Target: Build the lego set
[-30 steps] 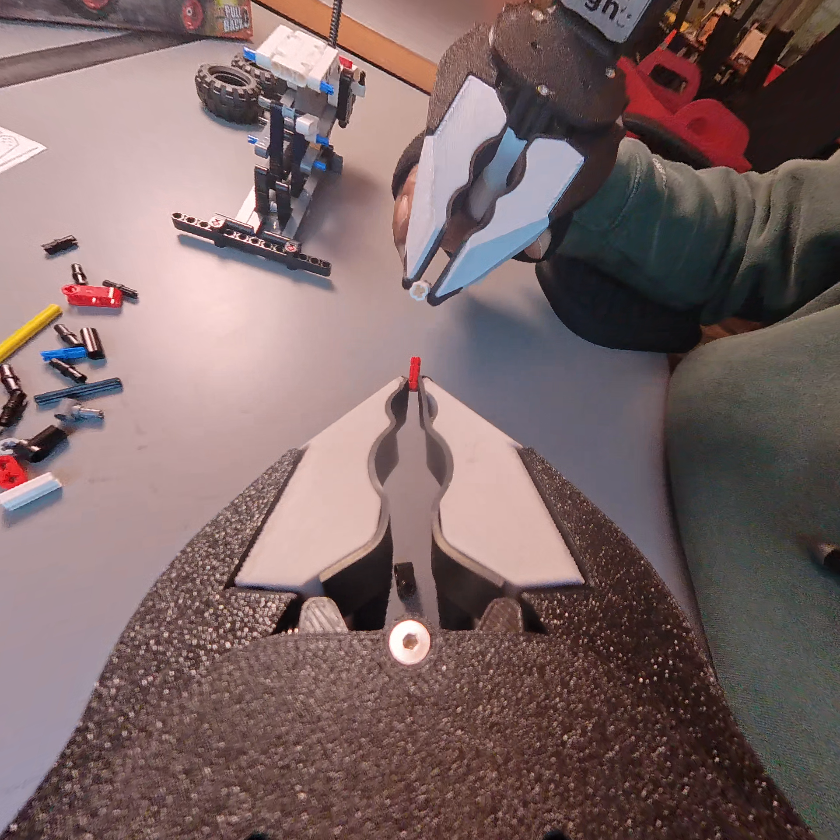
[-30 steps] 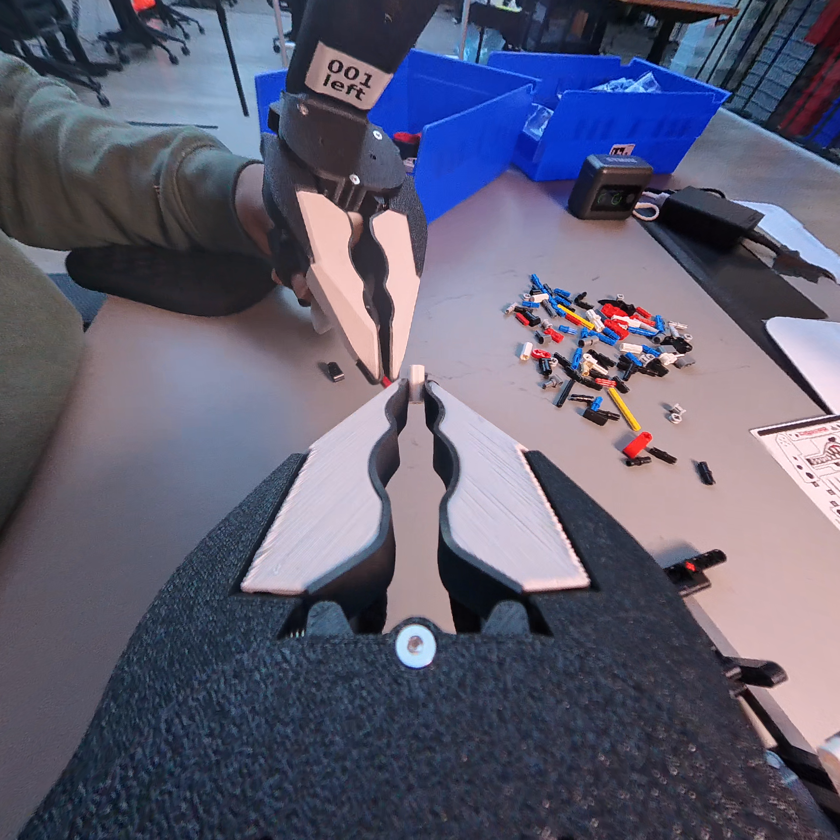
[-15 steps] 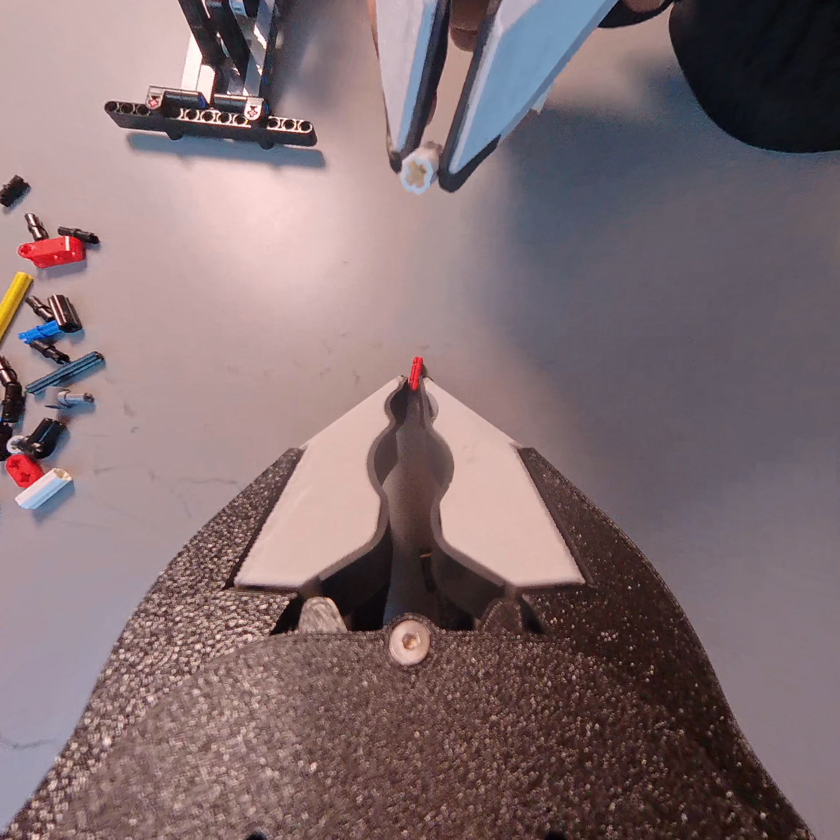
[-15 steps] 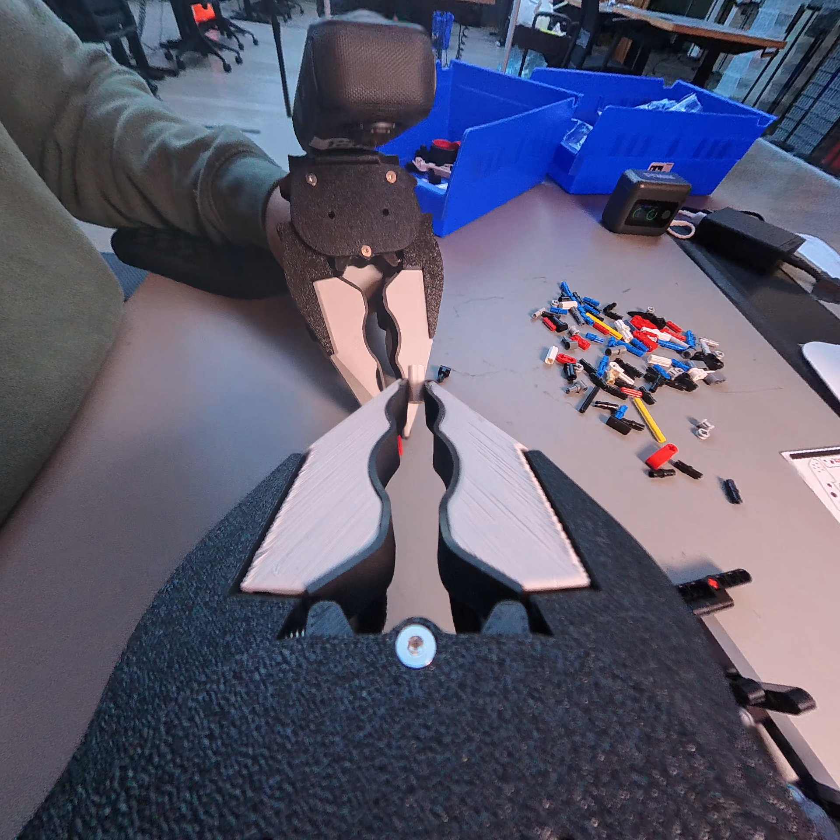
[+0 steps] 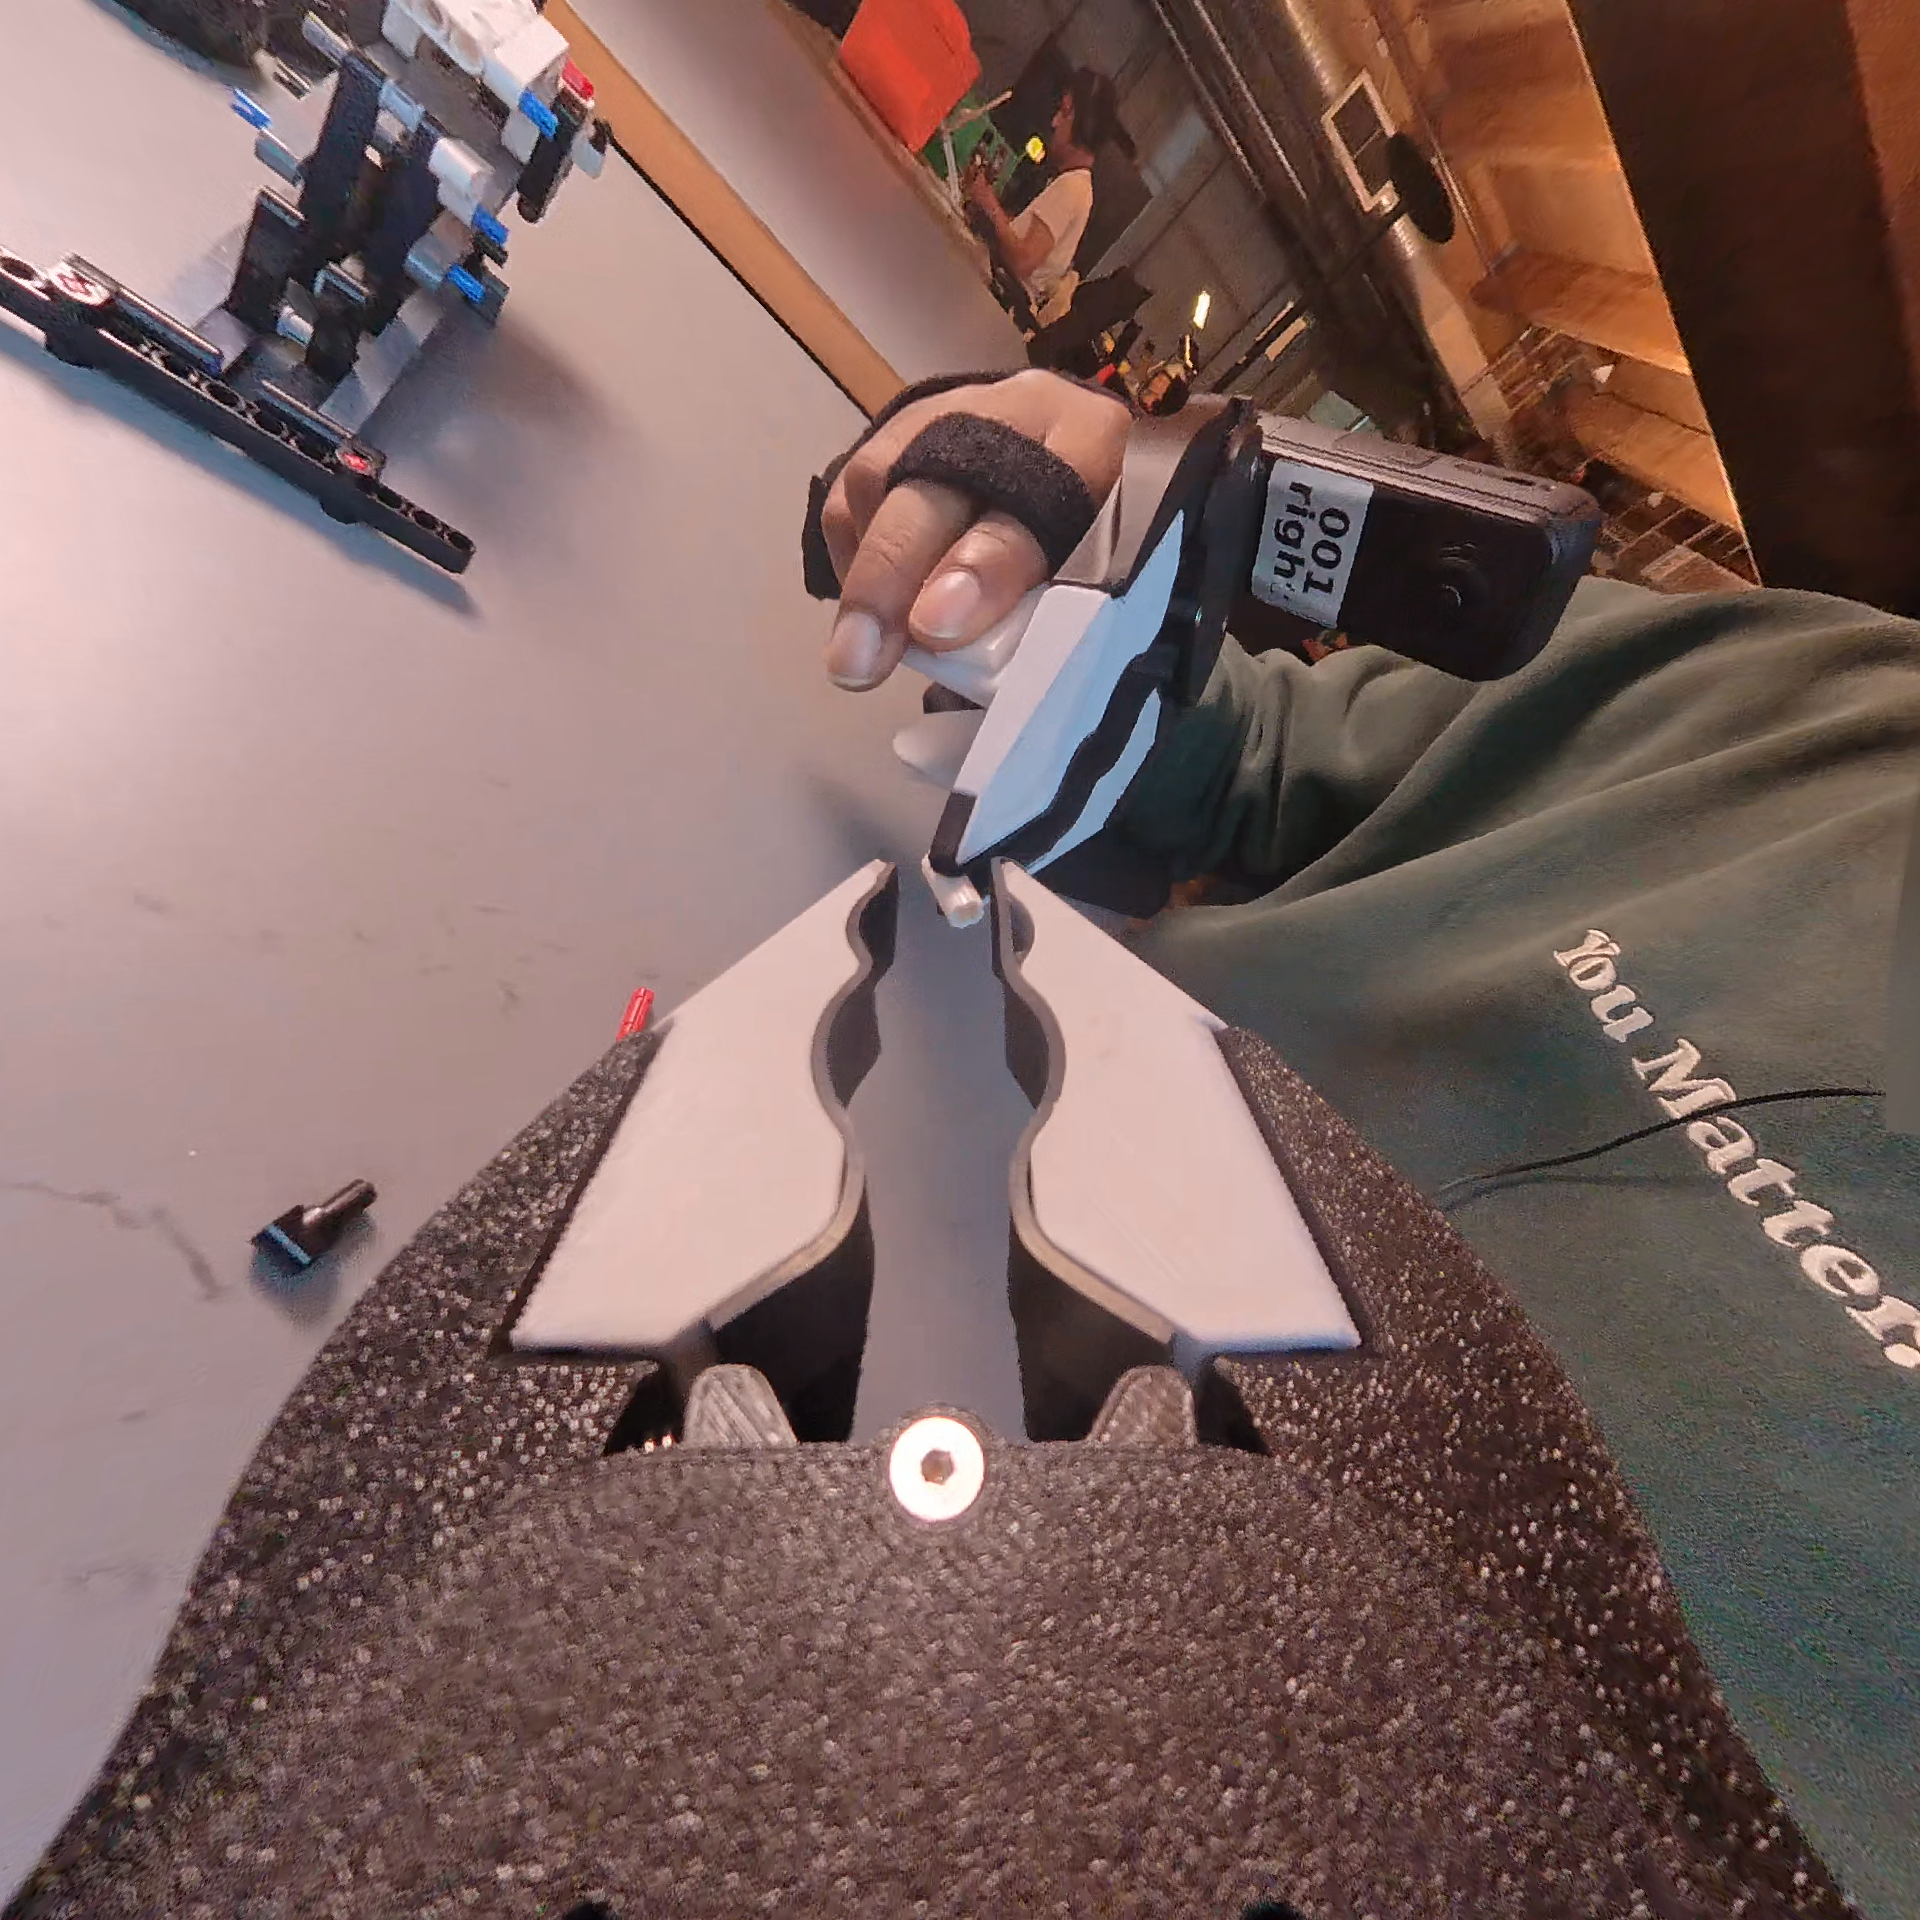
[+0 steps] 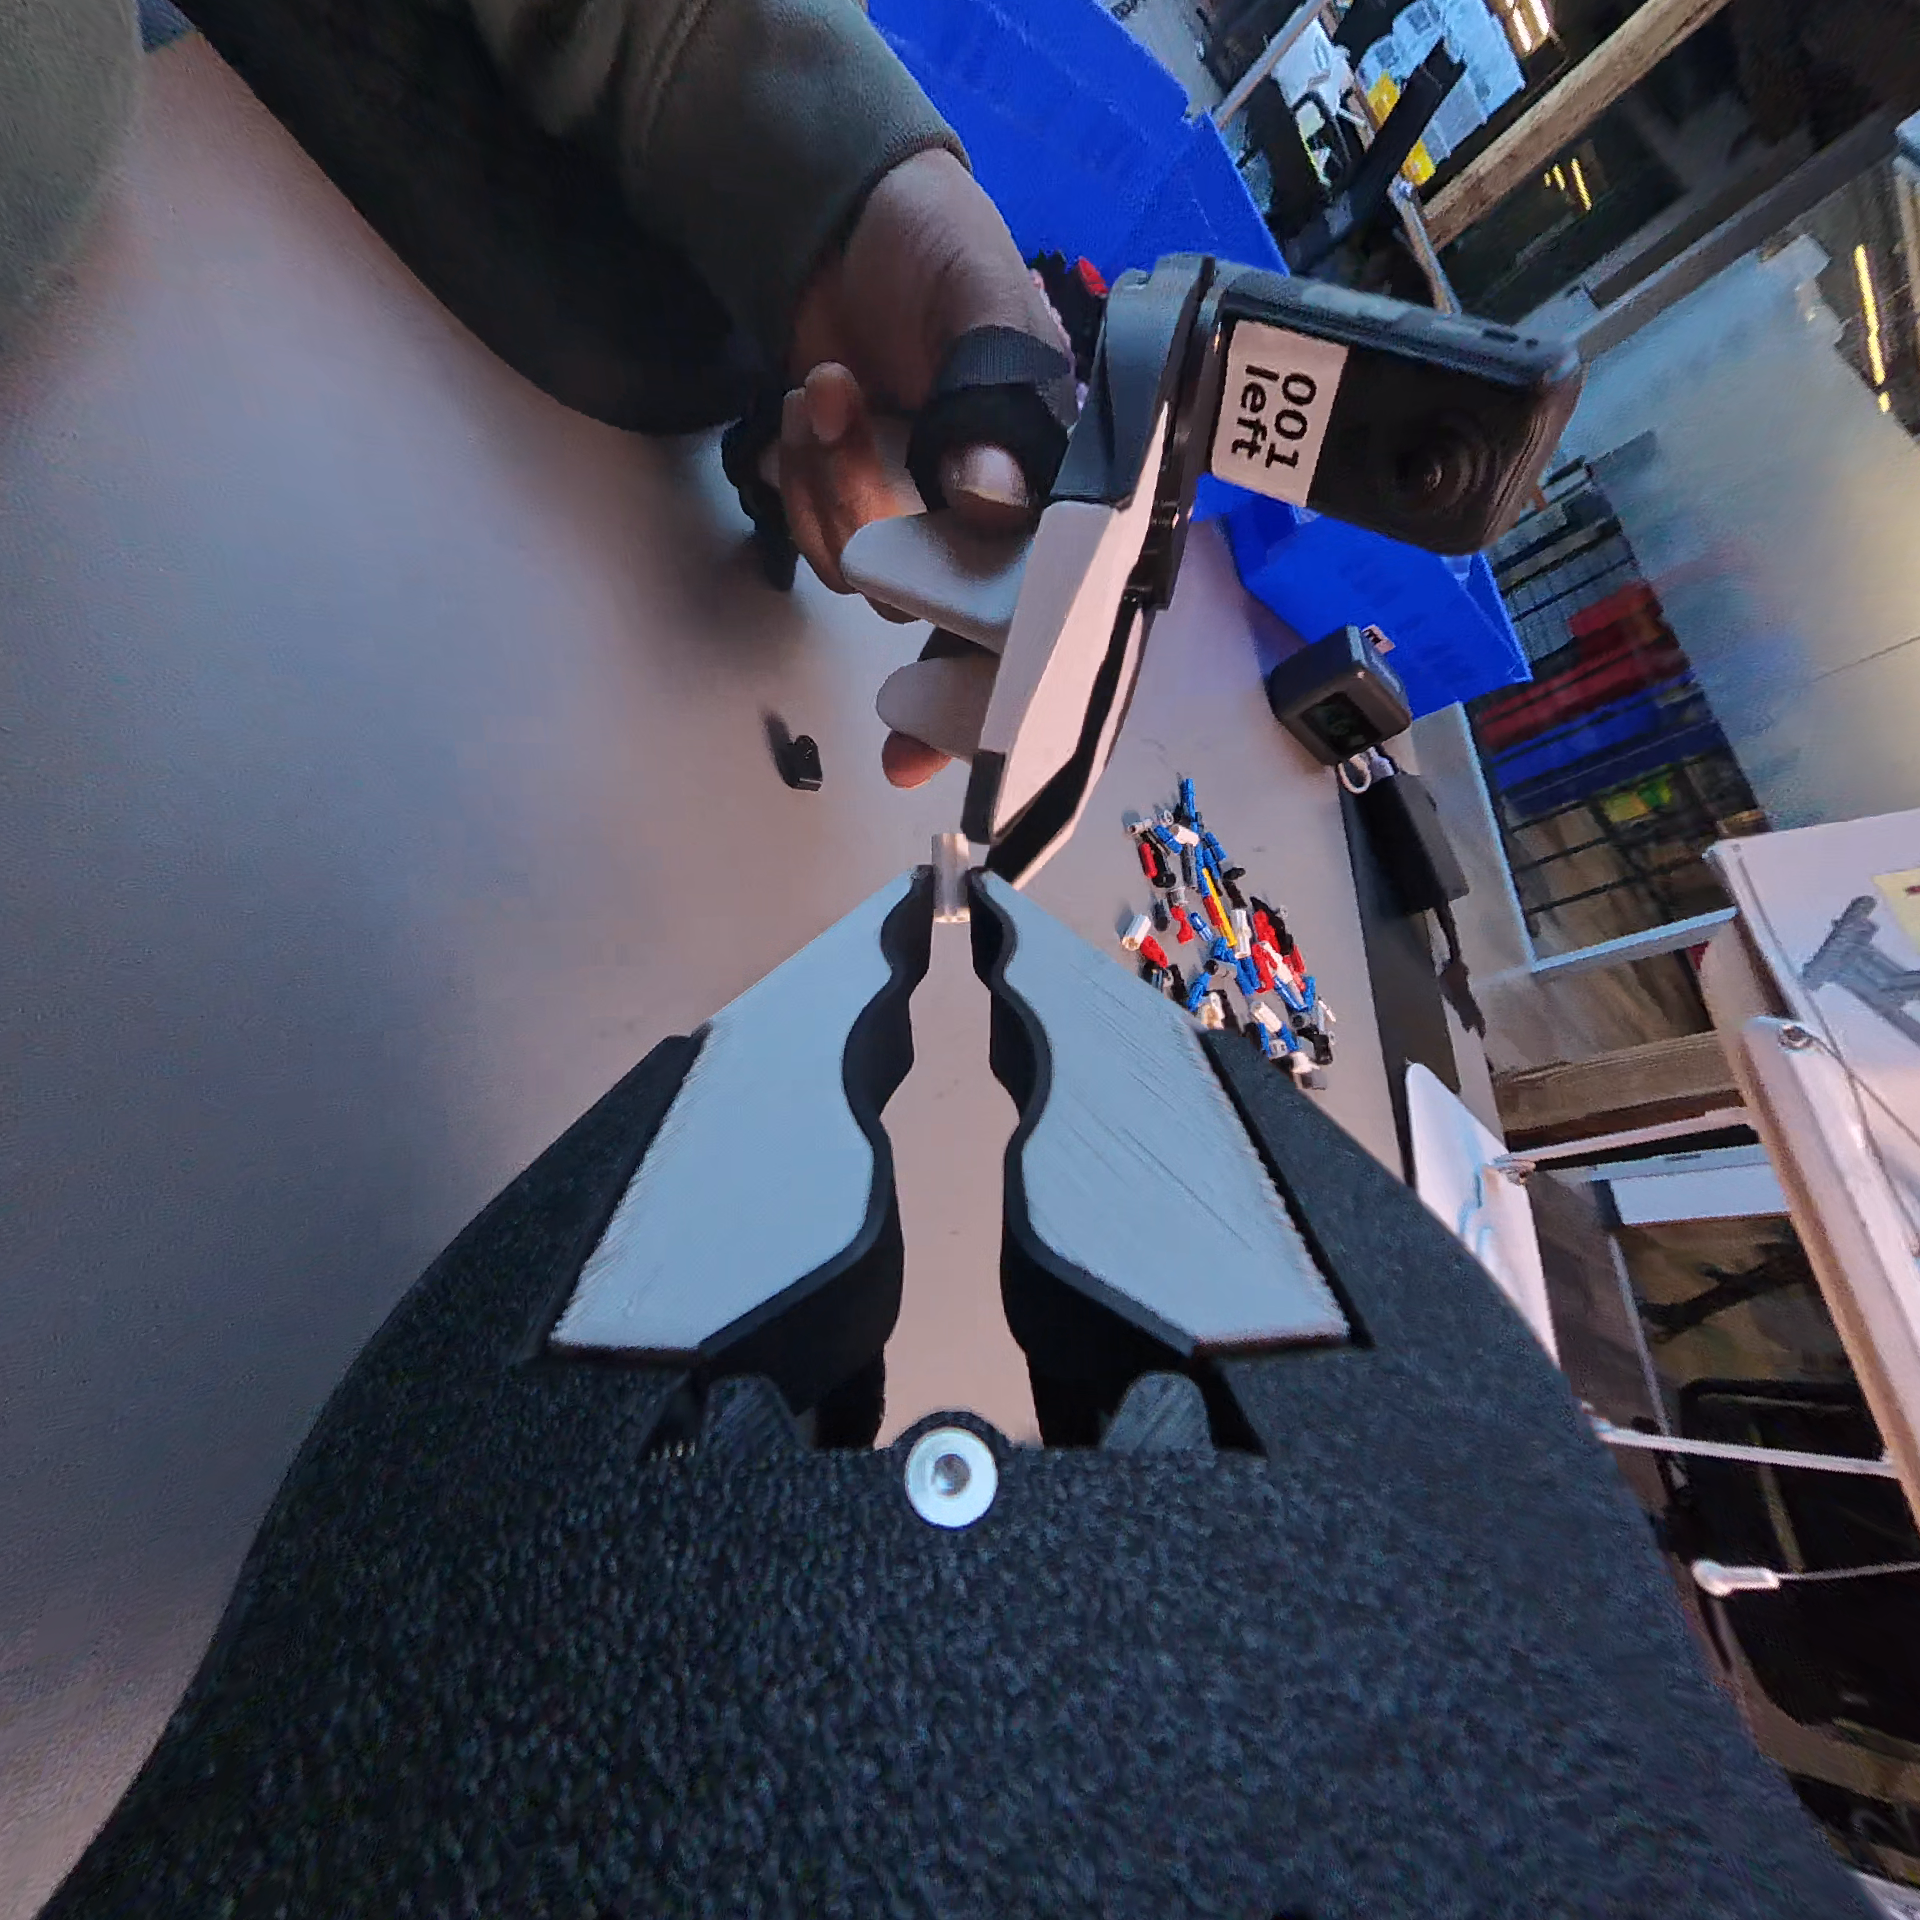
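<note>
**White bush pinched, red pin on the table**

We see the white bush [image 6: 948, 883] nipped between the tips of our right gripper [image 6: 948, 891], held above the table [image 6: 312, 831]. In the left wrist view the same bush [image 5: 958, 900] pokes out below the right gripper's [image 5: 951, 868] tips and sits in the gap between our left gripper's fingers [image 5: 790, 997]. Our left gripper [image 5: 940, 883] stands spread, with nothing in its grip; the bush is close to its right fingertip, but we cannot tell whether they touch.

A small red pin [image 5: 634, 1011] lies on the table [image 5: 364, 779] just beside the left finger's outer edge. A black pin [image 5: 312, 1223] lies farther left, near the gripper body.

The half-built model [image 5: 343, 229] stands well apart at the far left, its long black beam [image 5: 239, 410] flat on the table. In the right wrist view a heap of loose parts [image 6: 1231, 940] lies to the right of the grippers, with blue bins [image 6: 1371, 613] and a small black camera [image 6: 1338, 710] beyond it. A lone black piece [image 6: 798, 756] lies left of the left gripper [image 6: 997, 831].

A green sleeve [image 5: 1507, 831] fills the right side of the left wrist view.
</note>
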`<state>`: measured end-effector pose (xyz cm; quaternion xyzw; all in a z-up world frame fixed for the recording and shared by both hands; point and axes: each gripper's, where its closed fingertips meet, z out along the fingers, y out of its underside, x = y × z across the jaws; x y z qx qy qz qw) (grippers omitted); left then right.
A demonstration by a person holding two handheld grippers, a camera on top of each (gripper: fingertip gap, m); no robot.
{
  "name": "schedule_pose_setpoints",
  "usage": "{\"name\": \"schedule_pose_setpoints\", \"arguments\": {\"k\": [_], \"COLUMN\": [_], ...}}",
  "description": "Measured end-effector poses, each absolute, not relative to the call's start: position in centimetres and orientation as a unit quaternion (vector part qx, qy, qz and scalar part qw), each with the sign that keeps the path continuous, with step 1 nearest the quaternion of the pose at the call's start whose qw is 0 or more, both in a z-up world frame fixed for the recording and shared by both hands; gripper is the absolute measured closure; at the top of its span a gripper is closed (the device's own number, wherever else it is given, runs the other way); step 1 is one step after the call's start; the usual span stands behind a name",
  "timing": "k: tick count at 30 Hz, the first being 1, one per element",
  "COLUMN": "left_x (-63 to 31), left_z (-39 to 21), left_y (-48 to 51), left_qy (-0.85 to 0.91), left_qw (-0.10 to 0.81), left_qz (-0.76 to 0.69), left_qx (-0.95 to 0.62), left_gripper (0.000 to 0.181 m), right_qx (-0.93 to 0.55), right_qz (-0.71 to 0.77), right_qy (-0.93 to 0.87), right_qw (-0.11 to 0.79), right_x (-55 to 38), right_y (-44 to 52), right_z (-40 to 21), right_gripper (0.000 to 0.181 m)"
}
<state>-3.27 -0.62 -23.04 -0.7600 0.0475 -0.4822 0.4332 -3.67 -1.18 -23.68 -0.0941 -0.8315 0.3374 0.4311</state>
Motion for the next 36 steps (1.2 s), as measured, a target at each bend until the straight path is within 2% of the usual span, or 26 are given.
{"name": "schedule_pose_setpoints", "arguments": {"k": [3, 7, 13, 21, 24, 36], "left_x": [-2.8, -2.8, -2.1, -2.7, -2.7, -2.6], "left_z": [-23.0, -22.3, -21.2, -20.7, -20.6, -20.0], "left_y": [-0.8, -1.1, -1.2, -0.8, -0.8, -0.9], "left_qy": [0.051, 0.042, 0.041, 0.026, 0.024, 0.031], "left_qw": [0.426, 0.426, 0.434, 0.453, 0.458, 0.469], "left_qz": [-0.491, -0.522, -0.557, -0.564, -0.565, -0.573], "left_qx": [-0.758, -0.737, -0.707, -0.69, -0.686, -0.671], "left_gripper": [0.174, 0.175, 0.178, 0.18, 0.175, 0.175], "right_qx": [-0.085, -0.108, -0.132, -0.203, -0.227, -0.249], "right_qz": [0.328, 0.368, 0.417, 0.493, 0.532, 0.602], "right_qy": [-0.832, -0.81, -0.781, -0.746, -0.727, -0.696], "right_qw": [0.439, 0.444, 0.446, 0.4, 0.369, 0.303], "right_x": [-3.6, -3.6, -3.6, -4.3, -4.3, -4.0], "right_y": [-1.2, -0.8, -0.9, -0.4, -0.4, -1.1], "right_z": [-23.6, -22.1, -20.3, -20.0, -19.9, -19.3], "right_gripper": [0.175, 0.171, 0.181, 0.181, 0.181, 0.181]}}
